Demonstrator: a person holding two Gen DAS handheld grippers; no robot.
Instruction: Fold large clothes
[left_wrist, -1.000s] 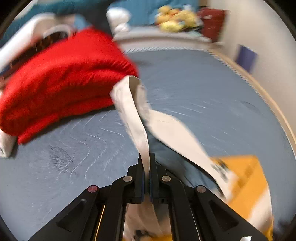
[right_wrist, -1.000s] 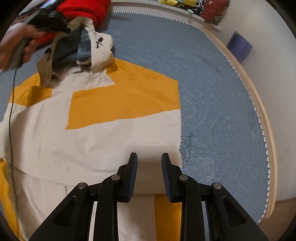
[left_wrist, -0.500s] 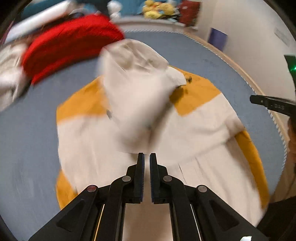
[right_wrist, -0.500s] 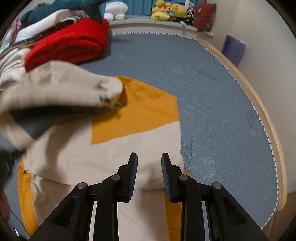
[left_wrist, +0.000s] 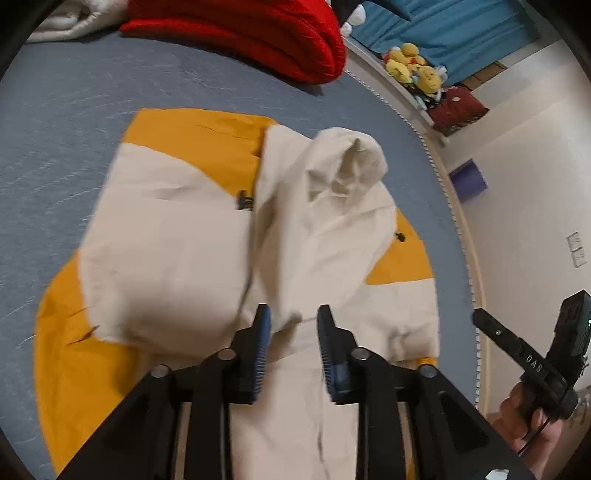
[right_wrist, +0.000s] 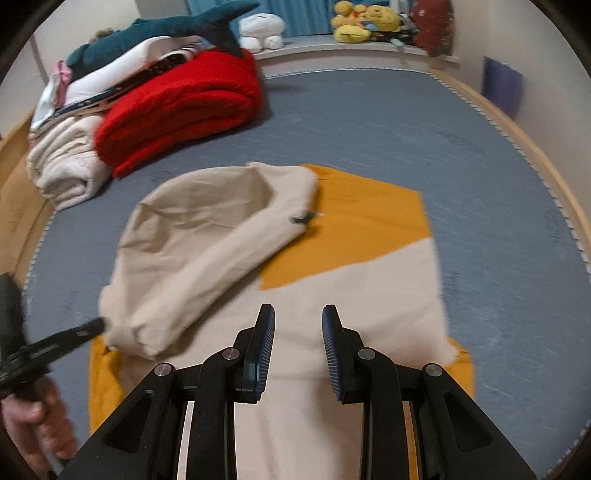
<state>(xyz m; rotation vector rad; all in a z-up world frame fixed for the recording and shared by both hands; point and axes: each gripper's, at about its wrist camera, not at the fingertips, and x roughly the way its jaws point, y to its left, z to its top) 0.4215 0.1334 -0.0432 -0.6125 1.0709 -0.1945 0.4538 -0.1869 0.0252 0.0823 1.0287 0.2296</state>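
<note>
Since a second ago we've swung the left gripper (left_wrist: 291, 347) over, jaws now opening off the cream hood (left_wrist: 325, 206) dropped on the yellow-and-cream jacket (right_wrist: 354, 266) on the bed (right_wrist: 424, 125); right gripper (right_wrist: 298, 347) part-open, empty; loosely landed hood may bunch or slide off.

- We are angling our left gripper (left_wrist: 291, 345) downward, and its jaws are opening with nothing pressed between them.
- We are tilting our right gripper (right_wrist: 298, 347) downward, jaws parted and empty.
- Our hand (right_wrist: 35, 424) is gripping each handle.
</note>
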